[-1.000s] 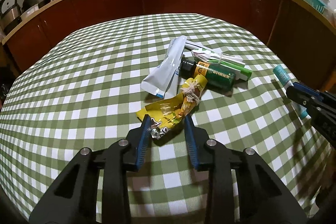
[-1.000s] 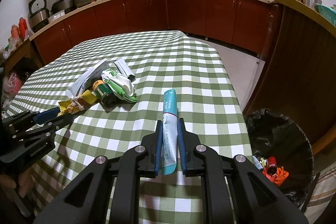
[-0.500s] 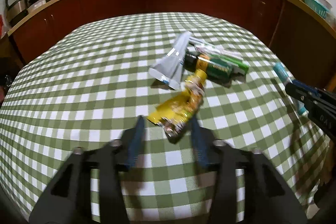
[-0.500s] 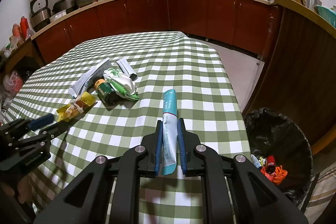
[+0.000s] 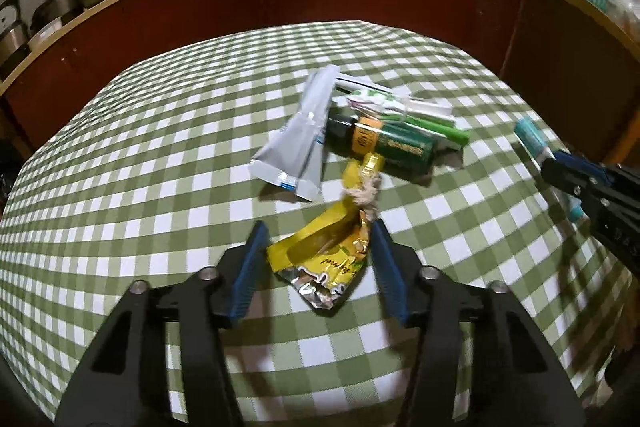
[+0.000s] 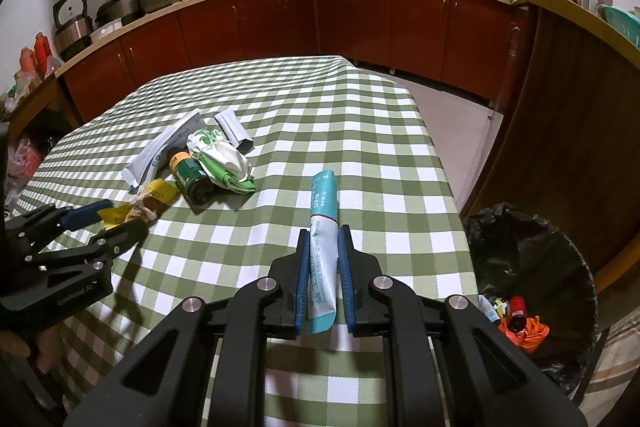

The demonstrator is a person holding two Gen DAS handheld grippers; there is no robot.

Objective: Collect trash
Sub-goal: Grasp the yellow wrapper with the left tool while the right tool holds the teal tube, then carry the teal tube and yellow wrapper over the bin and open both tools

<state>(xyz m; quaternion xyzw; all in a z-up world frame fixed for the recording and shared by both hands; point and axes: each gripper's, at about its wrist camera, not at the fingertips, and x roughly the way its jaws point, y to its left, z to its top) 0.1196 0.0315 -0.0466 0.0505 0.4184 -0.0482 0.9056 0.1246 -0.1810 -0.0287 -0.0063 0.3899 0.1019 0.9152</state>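
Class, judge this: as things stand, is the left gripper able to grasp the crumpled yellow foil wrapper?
Probably yes: the crumpled yellow foil wrapper already lies between the open left gripper, and nothing blocks it.

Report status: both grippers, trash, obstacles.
Left gripper open, jaws just widened, yellow wrapper between them. Right gripper shut on teal sachet. Bin unobstructed.

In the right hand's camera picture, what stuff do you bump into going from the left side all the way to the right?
left gripper → yellow wrapper → dark green can → teal sachet held in the right gripper → black trash bin
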